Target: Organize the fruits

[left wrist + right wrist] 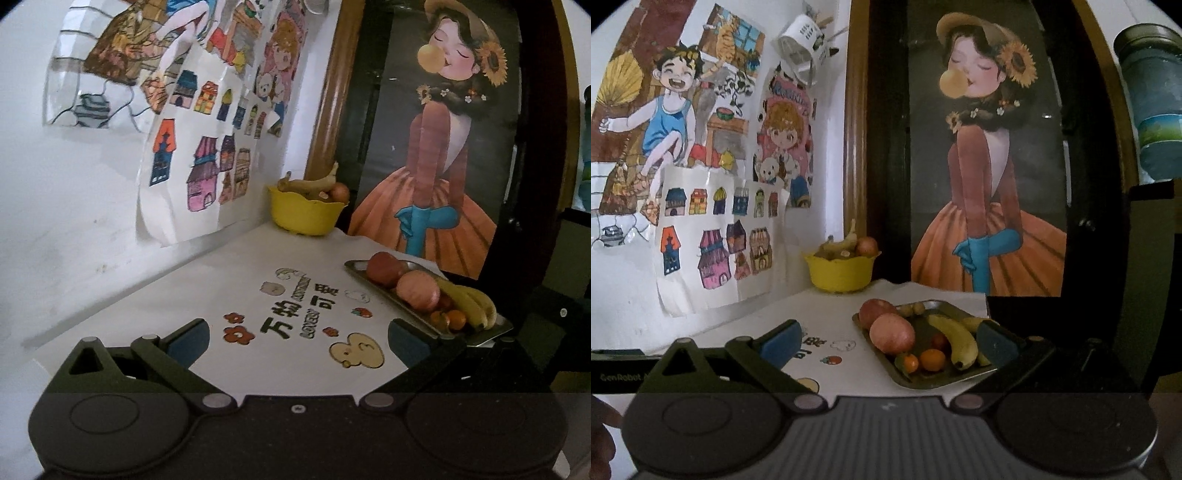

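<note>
Both tools are spread wide and hold nothing: the left tool (297,338) over the white printed bench (236,288), the right tool (888,341) just before the rectangular metal tray (916,382) of apples, bananas and small oranges. Farther back, the yellow scalloped plastic bowl (840,273) of fruit sits against the wall.

Dim, soft indoor light; slightly blurred, with fisheye bending at edges.

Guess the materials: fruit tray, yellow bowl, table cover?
Tray: looks like metal, grey with glinting rim and dull sheen. Yellow bowl: probably plastic, opaque, evenly coloured, scalloped moulded rim. Table cover: white printed sheet, cloth or vinyl; cannot tell which.
</note>
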`<state>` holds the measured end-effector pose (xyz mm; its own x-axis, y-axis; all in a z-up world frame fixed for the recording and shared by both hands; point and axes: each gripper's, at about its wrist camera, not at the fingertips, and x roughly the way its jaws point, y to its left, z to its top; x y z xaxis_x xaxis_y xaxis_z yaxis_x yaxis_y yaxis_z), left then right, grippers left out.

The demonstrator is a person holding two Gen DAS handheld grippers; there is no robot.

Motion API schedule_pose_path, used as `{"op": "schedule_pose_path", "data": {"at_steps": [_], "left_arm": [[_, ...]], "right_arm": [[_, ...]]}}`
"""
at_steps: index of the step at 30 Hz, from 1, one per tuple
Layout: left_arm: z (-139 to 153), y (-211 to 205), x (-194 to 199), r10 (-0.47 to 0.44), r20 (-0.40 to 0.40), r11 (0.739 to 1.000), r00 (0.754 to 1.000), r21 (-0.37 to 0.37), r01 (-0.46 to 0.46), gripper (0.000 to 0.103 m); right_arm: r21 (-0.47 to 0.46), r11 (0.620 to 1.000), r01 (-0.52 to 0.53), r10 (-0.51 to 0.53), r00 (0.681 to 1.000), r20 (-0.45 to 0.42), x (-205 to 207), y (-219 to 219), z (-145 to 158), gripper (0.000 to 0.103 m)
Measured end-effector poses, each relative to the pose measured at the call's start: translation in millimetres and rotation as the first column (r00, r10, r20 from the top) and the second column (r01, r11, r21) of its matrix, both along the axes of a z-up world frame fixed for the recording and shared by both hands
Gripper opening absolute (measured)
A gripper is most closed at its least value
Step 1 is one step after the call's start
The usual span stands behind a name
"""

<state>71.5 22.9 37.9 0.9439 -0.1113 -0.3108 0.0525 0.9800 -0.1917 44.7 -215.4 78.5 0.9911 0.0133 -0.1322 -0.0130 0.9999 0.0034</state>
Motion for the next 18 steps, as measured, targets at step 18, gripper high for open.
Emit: {"op": "schedule_pose_path", "data": {"at_steps": [18], "left_arm": [[-28.0,10.4,-15.2,0.078,0.014,0.997,0.997,0.025,-0.078,0.102]], "right_arm": [[-0.014,0.998,0.055,-0.056,0.996,-0.064,22.9,8.9,-52.3,0.103]]}}
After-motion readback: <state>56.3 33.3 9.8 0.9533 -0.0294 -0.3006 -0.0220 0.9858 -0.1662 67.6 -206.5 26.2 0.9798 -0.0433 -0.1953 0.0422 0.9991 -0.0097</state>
